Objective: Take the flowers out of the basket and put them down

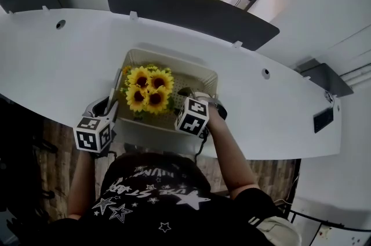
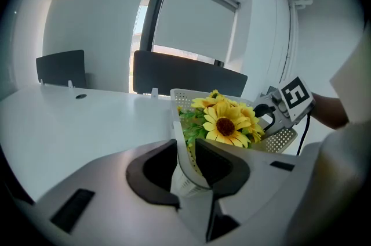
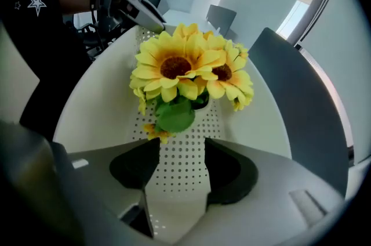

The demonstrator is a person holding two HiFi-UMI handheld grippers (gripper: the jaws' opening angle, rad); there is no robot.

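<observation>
The left tongs [image 2: 186, 149] are clenched on the basket [image 1: 194, 79] at its left wall; the right tongs [image 3: 182, 152] stand released (perforated wall shows in their gap). The sunflowers [image 1: 148, 90] sit inside the basket, at the table [image 1: 52, 59]'s near edge.

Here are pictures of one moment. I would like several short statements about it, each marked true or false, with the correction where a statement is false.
1. The sunflowers sit in the basket. True.
2. The left gripper is closed on a wall of the basket. True.
3. The right gripper holds a flower stem. False: its jaws stand apart and grip nothing; only the perforated basket shows behind them.
4. The basket stands on the floor. False: it stands on the white table.
</observation>
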